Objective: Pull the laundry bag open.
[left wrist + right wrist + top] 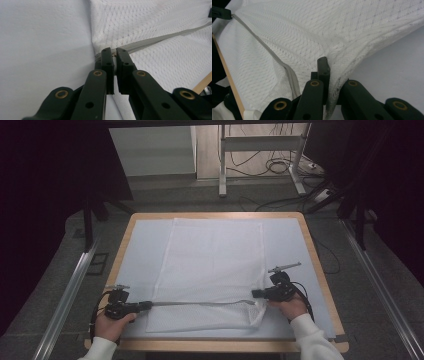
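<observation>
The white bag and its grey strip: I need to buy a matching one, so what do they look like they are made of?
The white bag looks like soft, matte woven or knitted mesh fabric, going by its diamond-patterned weave and limp folds. The grey strip looks like zipper tape, probably synthetic; no teeth are visible.

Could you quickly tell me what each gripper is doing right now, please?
Left gripper: shut on the zipper end of the white mesh bag.
Right gripper: shut on the bag's edge at the other end of the zipper.

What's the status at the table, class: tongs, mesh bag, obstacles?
Left tongs shut on zipper end. Right tongs shut on mesh bag edge. Nothing obstructing.
</observation>
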Available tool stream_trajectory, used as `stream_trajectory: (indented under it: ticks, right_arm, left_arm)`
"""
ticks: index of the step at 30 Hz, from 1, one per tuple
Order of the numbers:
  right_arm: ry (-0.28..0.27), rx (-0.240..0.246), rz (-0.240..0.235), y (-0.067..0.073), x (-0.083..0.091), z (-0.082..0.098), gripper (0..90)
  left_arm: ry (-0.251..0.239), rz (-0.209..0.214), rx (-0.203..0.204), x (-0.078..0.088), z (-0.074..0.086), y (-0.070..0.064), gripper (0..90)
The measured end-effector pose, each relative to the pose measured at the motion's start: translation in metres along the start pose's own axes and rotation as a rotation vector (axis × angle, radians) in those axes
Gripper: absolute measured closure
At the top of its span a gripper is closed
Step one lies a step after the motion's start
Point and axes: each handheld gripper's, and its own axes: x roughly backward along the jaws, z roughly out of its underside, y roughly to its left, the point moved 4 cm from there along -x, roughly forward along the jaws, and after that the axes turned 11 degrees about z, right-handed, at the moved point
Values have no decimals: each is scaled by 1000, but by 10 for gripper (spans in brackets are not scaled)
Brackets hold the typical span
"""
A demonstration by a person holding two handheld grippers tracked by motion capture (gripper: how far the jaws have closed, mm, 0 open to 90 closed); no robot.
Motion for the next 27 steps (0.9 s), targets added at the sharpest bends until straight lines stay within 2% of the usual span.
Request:
stream_trajectory:
  ticks: [4,7,10,12,15,18,23,27]
  right_arm:
    - [-9,0,18,0,3,0,878]
    - [-14,1,31,1,5,1,834]
    - [-34,6,54,1,9,3,667]
    - [-53,0,77,1,12,3,554]
    - [-82,-13,105,-2,20,1,455]
    - [-126,-27,123,-6,27,0,412]
    - [-174,-20,134,-9,36,0,380]
    - [-216,-4,136,-10,43,1,377]
  left_arm:
    - [-4,-2,-28,-2,-1,-5,850]
    - [-10,-17,-45,-4,-2,-7,765]
    - [-40,-65,-76,-3,-4,-13,572]
    - [-64,-69,-95,-2,-7,-18,500]
    - [-92,-62,-123,-1,-11,-25,405]
    - [-98,-52,-150,-3,-15,-28,361]
    - [-109,-46,-186,-8,-23,-31,338]
    - [-111,-64,-215,-13,-28,-30,313]
